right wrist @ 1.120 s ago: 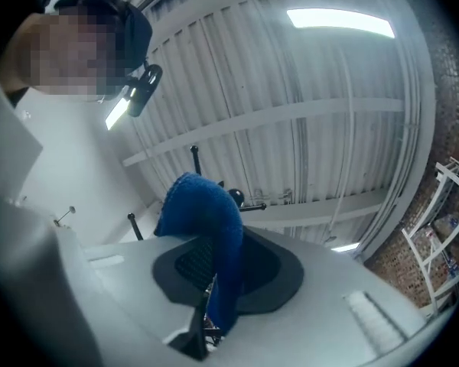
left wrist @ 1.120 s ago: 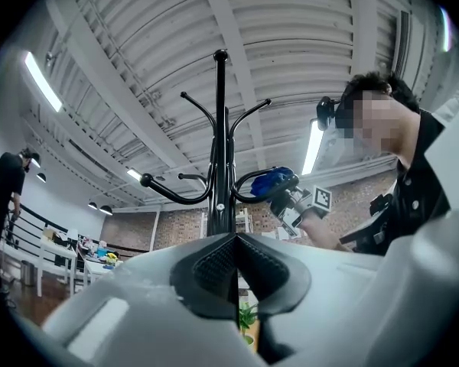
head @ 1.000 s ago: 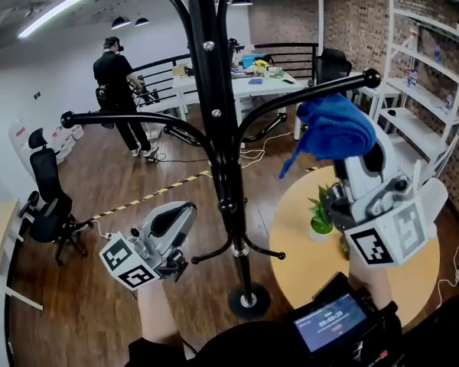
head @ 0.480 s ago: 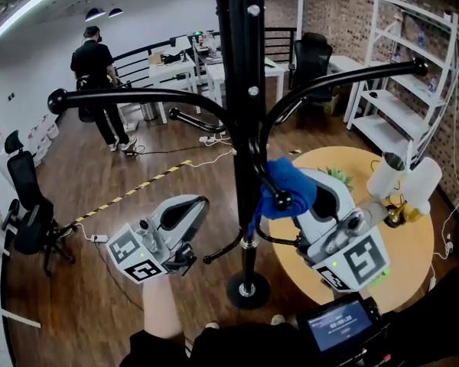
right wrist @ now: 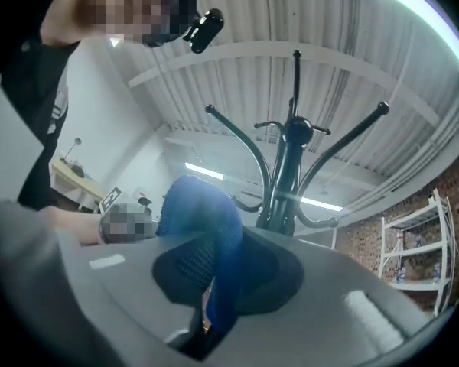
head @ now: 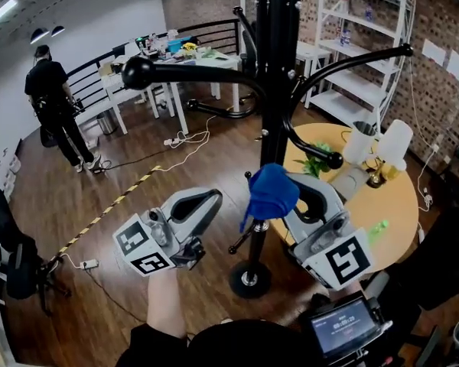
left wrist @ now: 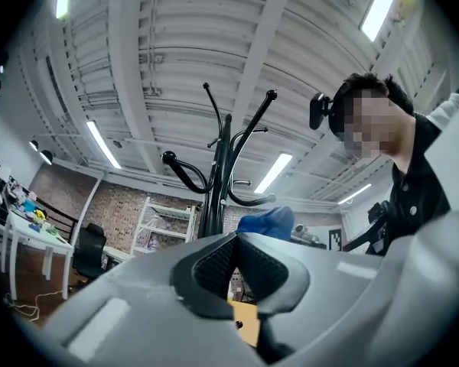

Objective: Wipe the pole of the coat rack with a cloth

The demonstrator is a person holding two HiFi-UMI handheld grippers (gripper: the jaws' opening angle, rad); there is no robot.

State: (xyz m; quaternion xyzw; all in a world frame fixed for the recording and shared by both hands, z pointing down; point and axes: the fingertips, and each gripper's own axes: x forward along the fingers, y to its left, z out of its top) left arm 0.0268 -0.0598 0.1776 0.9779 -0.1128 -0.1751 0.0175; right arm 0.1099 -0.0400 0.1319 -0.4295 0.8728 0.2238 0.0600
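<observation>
Flooring (head: 138,159) of dark wood is crossed at the left by a strip of yellow-and-black tape (head: 111,209). A person in black (head: 55,102) is seen standing beyond it near a railing, and an office chair (head: 11,258) is set at the far left edge. Nearer the middle, the left gripper (head: 211,198) is held low, near the coat rack but apart from it. In the left gripper view its jaws are pressed together with nothing between them. The black pole (head: 275,90) is planted upright in the centre on a round base (head: 250,279), and curved arms are branched from it to both sides. The blue cloth (head: 269,192) is bunched against the lower part of the pole, just above a metal ring. It is pinched by the right gripper (head: 294,193), whose jaws are shown in the right gripper view clamped on a fold of it, with the rest bulging above them. Further right, a round wooden table (head: 402,205) is placed close to the base, and a small potted plant (head: 315,165) is set on its near edge. White shelving (head: 352,44) is stood against the brick wall (head: 436,75) behind.
</observation>
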